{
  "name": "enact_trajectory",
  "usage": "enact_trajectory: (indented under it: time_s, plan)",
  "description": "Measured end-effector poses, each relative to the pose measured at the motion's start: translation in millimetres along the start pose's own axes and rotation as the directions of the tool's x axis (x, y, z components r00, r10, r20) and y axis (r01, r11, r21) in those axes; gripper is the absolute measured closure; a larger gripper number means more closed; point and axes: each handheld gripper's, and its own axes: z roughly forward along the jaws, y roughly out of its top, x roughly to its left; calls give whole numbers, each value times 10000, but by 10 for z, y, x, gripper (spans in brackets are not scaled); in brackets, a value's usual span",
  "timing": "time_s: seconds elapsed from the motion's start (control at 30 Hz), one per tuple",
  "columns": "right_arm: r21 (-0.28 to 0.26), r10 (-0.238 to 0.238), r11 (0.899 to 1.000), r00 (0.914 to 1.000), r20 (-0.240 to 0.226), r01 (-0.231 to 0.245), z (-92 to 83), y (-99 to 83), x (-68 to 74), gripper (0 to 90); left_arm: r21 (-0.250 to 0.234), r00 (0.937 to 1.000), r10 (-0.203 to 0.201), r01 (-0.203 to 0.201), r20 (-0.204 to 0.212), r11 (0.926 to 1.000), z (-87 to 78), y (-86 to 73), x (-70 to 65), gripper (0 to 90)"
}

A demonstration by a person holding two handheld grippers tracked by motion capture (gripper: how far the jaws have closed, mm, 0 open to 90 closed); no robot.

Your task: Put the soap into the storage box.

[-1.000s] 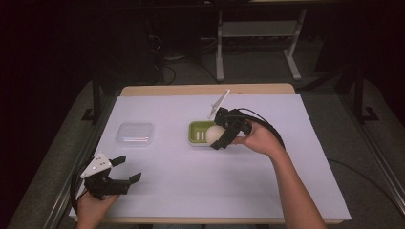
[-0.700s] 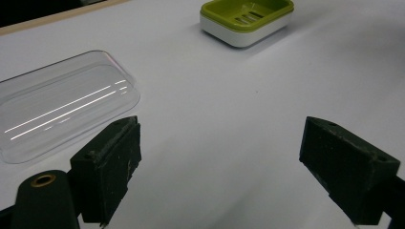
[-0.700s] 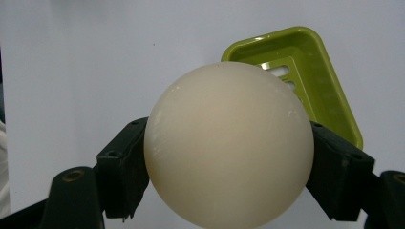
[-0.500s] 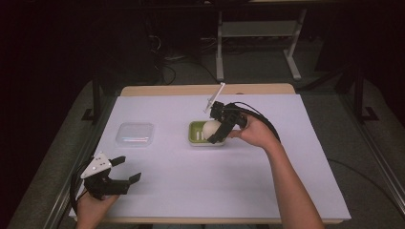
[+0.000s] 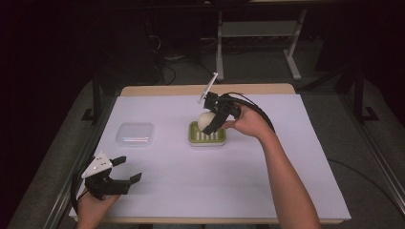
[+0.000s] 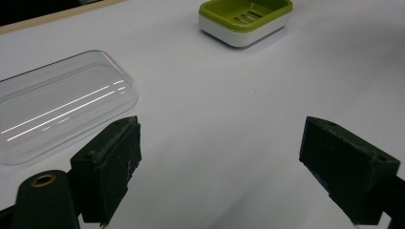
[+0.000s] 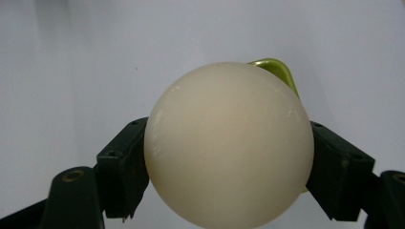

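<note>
One cream-white ball [image 7: 229, 143], smooth, matte and round, sits clamped between the two black jaws of the right gripper [image 5: 210, 120]; in the right gripper view each jaw presses a side of it, and a sliver of green rim peeks out behind its upper right edge. In the high view the ball hangs near the centre of the frame, just above the far part of a green soap dish [image 5: 207, 135] with a white base and slotted floor, which rests on the white table cover [image 5: 267, 167]. The right hand [image 5: 248, 121] grips the tool from the right, its cable looping over the wrist.

At the lower left of the high view the left gripper [image 5: 125, 171] lies low over the cover with its jaws spread wide and holding nothing; in the left gripper view the bare sheet lies between them. A clear plastic lid [image 5: 135, 134] lies flat at centre left, well apart from the dish.

Compared with half a second ago, the ball and right gripper sit slightly higher over the dish, while the left gripper, lid and dish keep their places.
</note>
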Motion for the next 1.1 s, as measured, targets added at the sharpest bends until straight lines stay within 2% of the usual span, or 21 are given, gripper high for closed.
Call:
enact_trajectory:
  time_s: [0.13, 0.63, 0.73, 1.1]
  plan:
    - [-192, 88, 9998, 9999, -76, -90, 36, 19, -47, 237, 38, 10000, 51, -51, 17, 10000, 4, -1, -4, 136]
    - [118, 363, 9993, 9991, -227, -360, 258, 35, -168, 237, 111, 9999, 139, -138, -58, 9998, 3, -5, 10, 136]
    - [141, 403, 9991, 9989, -221, -400, 296, 36, -189, 237, 86, 10000, 46, -45, -87, 10000, 4, -7, 5, 134]
    - [70, 533, 9986, 9982, -275, -531, 327, 6, -275, 236, 193, 10000, 69, -68, -49, 9998, 23, -4, -7, 134]
